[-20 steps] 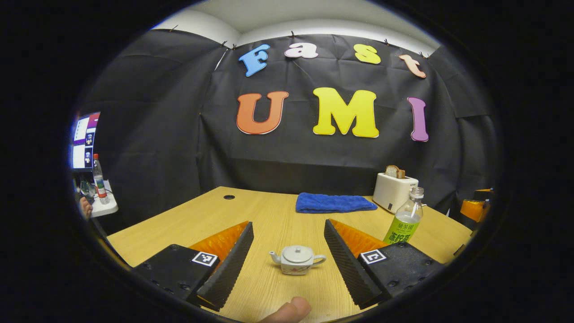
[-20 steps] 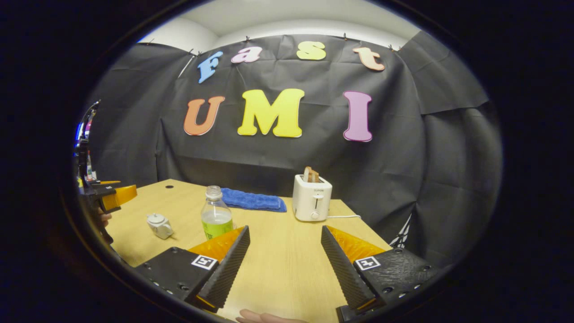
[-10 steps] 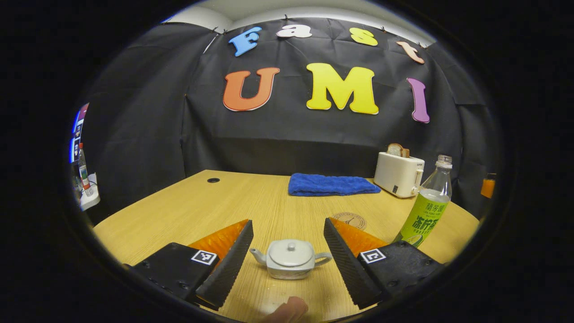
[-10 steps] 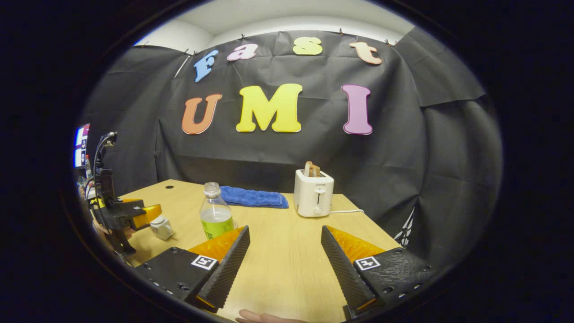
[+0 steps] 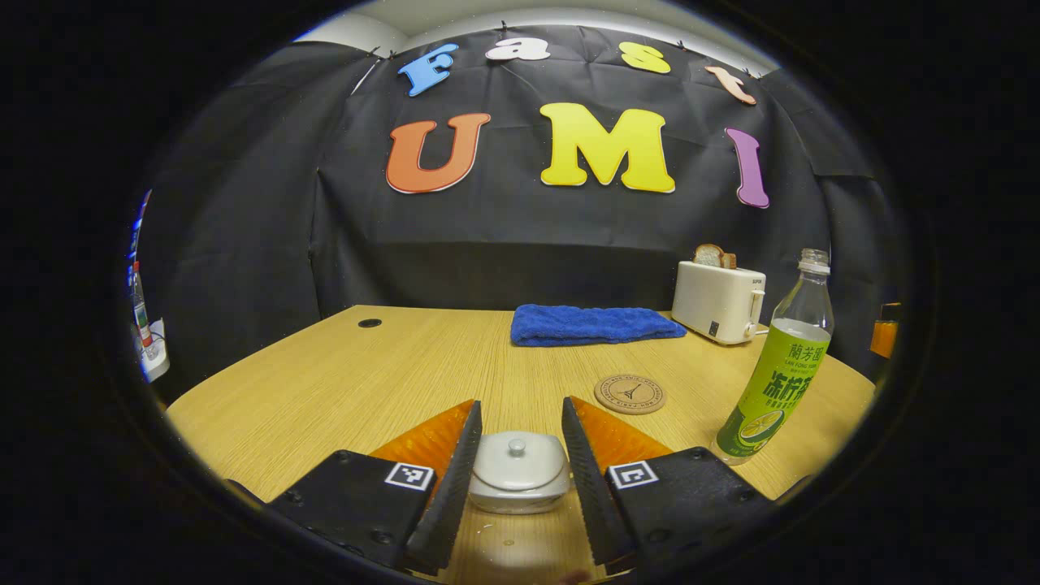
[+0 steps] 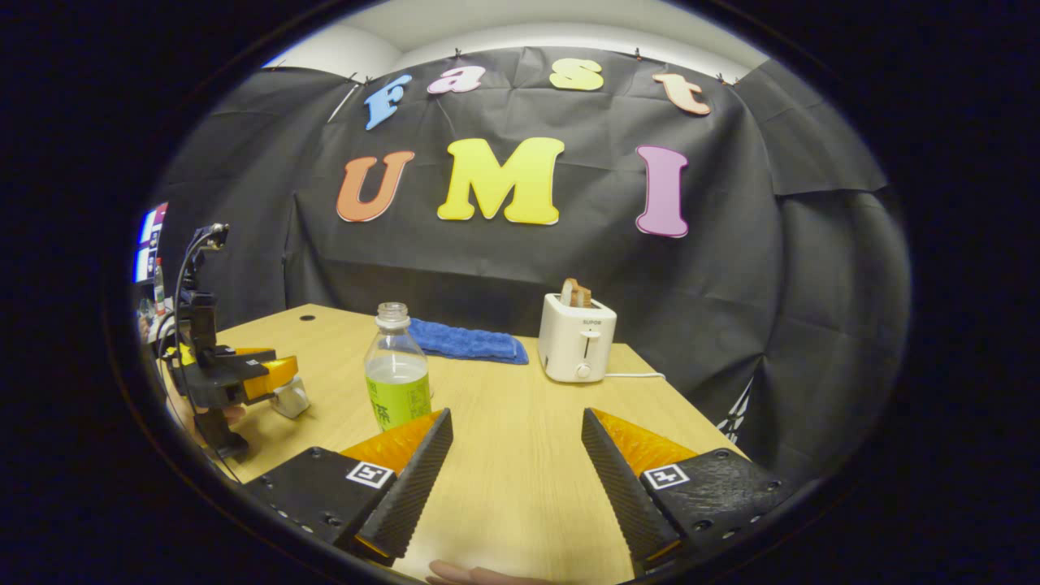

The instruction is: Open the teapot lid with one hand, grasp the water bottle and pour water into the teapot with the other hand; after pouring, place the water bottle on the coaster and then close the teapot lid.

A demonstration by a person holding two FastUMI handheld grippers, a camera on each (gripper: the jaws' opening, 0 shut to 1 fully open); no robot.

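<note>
Jaws of left gripper (image 5: 520, 479) narrow, flanking teapot (image 5: 520, 486) on table (image 5: 341, 382); contact uncertain. Raise to lid knob (image 5: 517, 445), pinch, lift straight. Right gripper (image 6: 513, 471) wide, near water bottle (image 6: 397, 367).

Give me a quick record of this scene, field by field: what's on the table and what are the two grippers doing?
Table: light wooden table
Teapot: small white teapot, lid on, between the left gripper's fingers
Left gripper: left gripper closed in around the teapot; contact cannot be told
Right gripper: right gripper open, holding nothing, above the table
Water bottle: water bottle upright, cap off, on the table
Coaster: round coaster, nothing on it
Background: blue towel; white toaster with bread in it
</note>
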